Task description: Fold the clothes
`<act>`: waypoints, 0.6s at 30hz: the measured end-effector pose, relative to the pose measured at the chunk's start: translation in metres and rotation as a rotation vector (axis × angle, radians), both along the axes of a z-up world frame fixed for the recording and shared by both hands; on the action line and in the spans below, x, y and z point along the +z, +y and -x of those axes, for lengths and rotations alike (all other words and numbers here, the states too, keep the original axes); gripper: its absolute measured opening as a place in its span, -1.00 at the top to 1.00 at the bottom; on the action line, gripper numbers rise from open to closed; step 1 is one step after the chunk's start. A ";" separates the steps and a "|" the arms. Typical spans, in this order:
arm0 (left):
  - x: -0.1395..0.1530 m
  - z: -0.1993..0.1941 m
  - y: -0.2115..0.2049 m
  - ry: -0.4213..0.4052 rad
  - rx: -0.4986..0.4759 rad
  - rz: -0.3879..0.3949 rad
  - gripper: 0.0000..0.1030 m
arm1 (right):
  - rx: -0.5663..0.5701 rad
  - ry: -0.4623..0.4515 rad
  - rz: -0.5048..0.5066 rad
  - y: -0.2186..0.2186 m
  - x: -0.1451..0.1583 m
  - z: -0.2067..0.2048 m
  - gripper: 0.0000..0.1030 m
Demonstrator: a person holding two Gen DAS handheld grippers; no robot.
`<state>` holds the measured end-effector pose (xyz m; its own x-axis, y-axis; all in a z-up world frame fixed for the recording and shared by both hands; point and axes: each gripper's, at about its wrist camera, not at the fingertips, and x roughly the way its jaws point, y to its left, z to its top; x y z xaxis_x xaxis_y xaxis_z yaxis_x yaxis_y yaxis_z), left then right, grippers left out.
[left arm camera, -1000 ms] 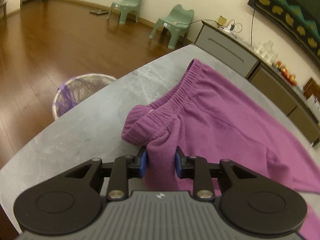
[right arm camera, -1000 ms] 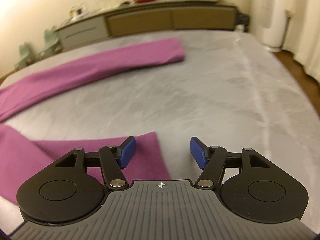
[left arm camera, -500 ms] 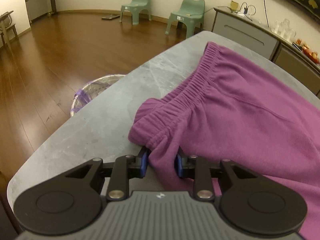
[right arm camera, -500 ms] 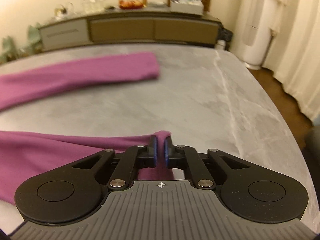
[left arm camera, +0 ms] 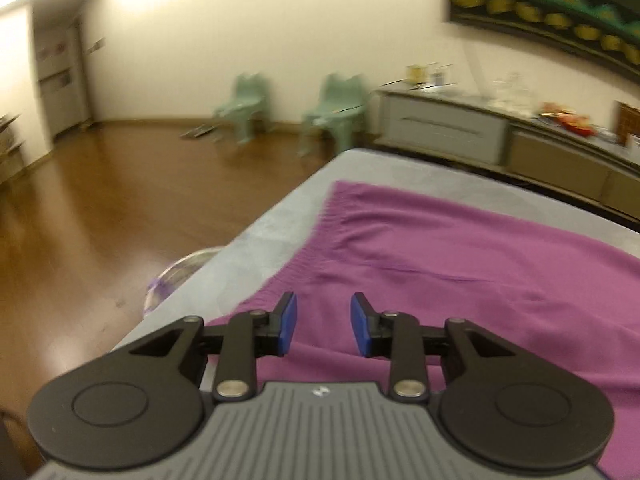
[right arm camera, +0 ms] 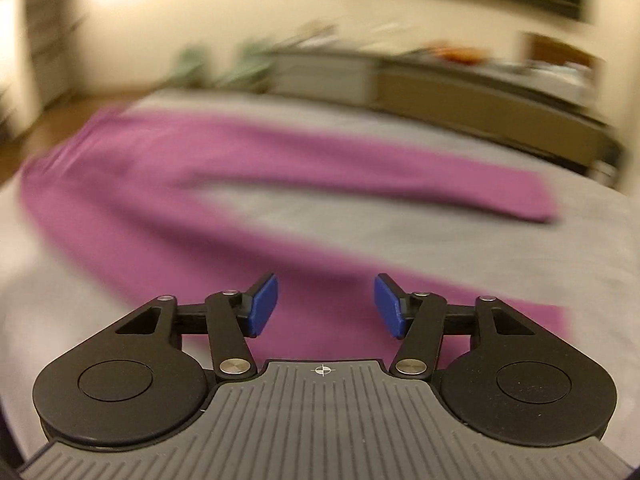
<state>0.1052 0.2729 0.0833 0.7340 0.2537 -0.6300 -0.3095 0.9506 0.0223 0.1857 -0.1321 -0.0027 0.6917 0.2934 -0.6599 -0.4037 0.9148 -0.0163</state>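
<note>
Purple trousers (left arm camera: 440,264) lie spread flat on the grey table (left arm camera: 272,232), with the elastic waistband (left arm camera: 316,236) toward the table's left edge. My left gripper (left arm camera: 323,326) is open and empty above the waist part. In the blurred right wrist view the trousers (right arm camera: 168,184) lie with both legs stretched out to the right, the far leg's end (right arm camera: 532,200) apart from the near one. My right gripper (right arm camera: 326,310) is open and empty above the near leg.
A clear bin with a purple liner (left arm camera: 180,276) stands on the wooden floor by the table's left edge. Two green chairs (left arm camera: 332,108) and a long low sideboard (left arm camera: 500,136) with small items line the far wall.
Both grippers have opened and let go of the trousers: the left released the waist, the right released the leg end. Both lifted back, and the trousers now lie flat.
</note>
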 end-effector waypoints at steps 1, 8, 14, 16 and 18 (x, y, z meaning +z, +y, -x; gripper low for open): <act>-0.001 0.000 -0.004 0.005 -0.018 0.011 0.50 | 0.016 0.008 0.021 0.012 -0.007 -0.002 -0.17; -0.012 0.001 -0.080 0.036 -0.305 0.024 0.45 | 0.030 0.163 0.075 0.045 -0.026 0.000 -0.08; -0.031 -0.026 -0.192 0.113 -0.589 -0.022 0.45 | 0.028 0.202 -0.019 0.027 -0.018 0.044 -0.05; -0.040 -0.044 -0.223 0.152 -0.637 -0.029 0.48 | -0.044 0.127 -0.085 0.022 -0.009 0.041 -0.09; -0.049 -0.061 -0.254 0.192 -0.685 -0.035 0.48 | -0.102 0.067 -0.107 0.025 -0.007 0.026 -0.09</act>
